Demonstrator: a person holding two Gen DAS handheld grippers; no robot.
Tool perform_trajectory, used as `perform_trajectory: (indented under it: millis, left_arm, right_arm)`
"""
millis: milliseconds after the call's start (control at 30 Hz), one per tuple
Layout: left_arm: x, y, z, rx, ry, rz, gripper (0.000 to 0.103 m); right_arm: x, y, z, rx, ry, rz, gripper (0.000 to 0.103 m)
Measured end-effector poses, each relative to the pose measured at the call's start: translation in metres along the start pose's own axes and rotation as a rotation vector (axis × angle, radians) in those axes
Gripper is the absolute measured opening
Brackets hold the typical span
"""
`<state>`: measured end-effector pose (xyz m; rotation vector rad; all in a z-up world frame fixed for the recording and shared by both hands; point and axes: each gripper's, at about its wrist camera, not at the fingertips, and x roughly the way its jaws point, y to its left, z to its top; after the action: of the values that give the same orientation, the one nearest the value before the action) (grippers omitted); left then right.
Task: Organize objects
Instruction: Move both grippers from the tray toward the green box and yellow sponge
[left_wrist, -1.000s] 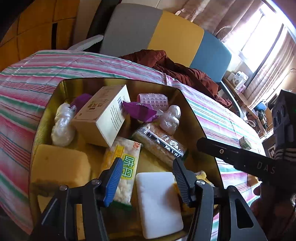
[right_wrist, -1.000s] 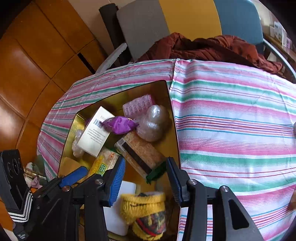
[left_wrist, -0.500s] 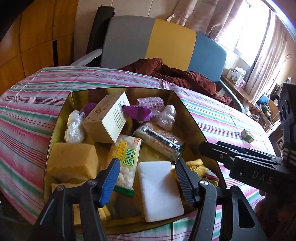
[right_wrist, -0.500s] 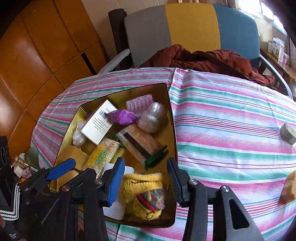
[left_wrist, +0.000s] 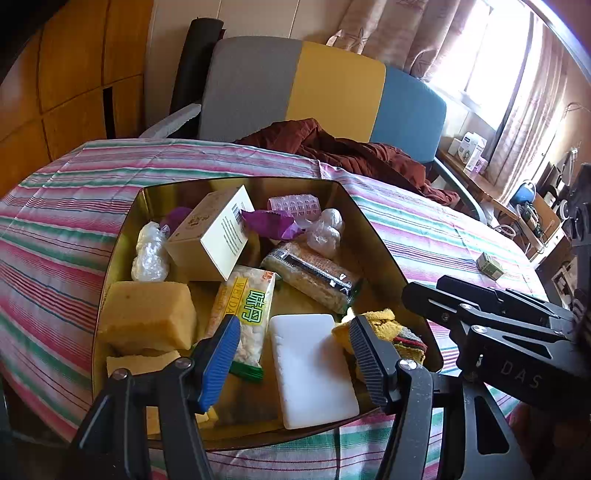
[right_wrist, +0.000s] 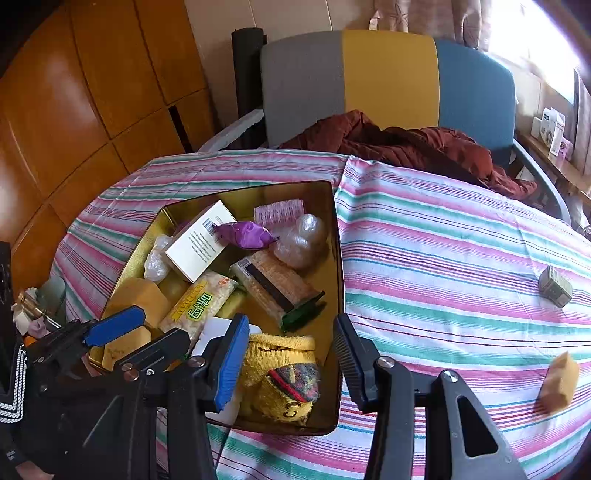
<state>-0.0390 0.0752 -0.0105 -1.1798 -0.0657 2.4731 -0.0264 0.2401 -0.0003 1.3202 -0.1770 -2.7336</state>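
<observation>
Tongs both empty, jaws parted: left tongs (left_wrist: 291, 354) above white rectangular foam block (left_wrist: 312, 367), right tongs (right_wrist: 290, 360) above yellow knitted sock bundle (right_wrist: 282, 373), neither touched. Both items lie in gold metal tin (right_wrist: 338, 258), already crowded. Step: between placements, judged. Next: right tongs reach to own right for tan sponge cube (right_wrist: 559, 380) or small green box (right_wrist: 555, 286) on striped bench (right_wrist: 443, 240), well apart from tin.

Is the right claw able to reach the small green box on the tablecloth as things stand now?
Probably yes. The right claw is open and holds nothing, and the small green box stands alone on the striped tablecloth, outside the gold tray. Nothing lies between them.
</observation>
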Motion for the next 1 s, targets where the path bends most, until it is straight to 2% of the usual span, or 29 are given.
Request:
perform_trajectory:
  millis: [600,1000]
  left_arm:
    - [0.007,-0.014,0.006,0.066,0.012,0.03,0.063]
    - [0.014,-0.051,0.021,0.184,-0.008,0.026,0.063]
  right_arm:
    - [-0.002,-0.029,-0.01,0.039,0.01,-0.031,0.048]
    - [-0.008,-0.075,-0.014,0.112,0.024,-0.098,0.048]
